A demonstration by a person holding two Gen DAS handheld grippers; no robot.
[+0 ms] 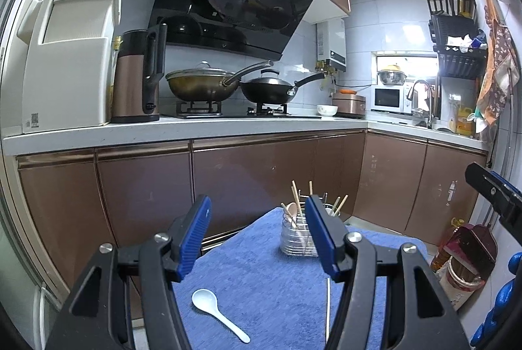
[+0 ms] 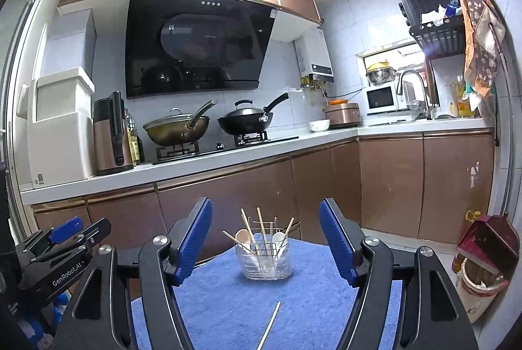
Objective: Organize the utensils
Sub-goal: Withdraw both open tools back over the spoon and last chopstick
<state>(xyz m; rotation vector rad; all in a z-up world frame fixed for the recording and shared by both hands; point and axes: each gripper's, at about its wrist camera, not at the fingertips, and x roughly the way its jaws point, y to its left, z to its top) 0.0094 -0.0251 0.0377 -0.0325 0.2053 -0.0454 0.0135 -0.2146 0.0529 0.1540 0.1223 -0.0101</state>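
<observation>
Both grippers hang above a blue towel [image 1: 261, 278] w/ nothing between their blue pads. The left gripper [image 1: 257, 235] has its jaws spread wide; the right gripper [image 2: 266, 239] likewise, wide apart.

Landmark: the clear utensil holder [image 2: 265, 265], standing upright on the towel's far part, toward the brown cabinets [image 2: 228, 187]. Inside it — several chopsticks leaning at angles, plus two pale spoons bowl-up, one light wooden-looking, one white. A thin wire frame shows inside the holder too.

Nearer the cameras than the holder, lying flat on the towel:
- white soup spoon [image 1: 215, 311], left of the holder in the left wrist view, bowl toward the holder, handle toward the camera. Well apart from the holder.
- single chopstick [image 2: 269, 325], on the near side of the holder, pointing roughly at it, not touching.

Behind the holder, on the counter, sit two woks [image 2: 177, 128] on a gas stove.
</observation>
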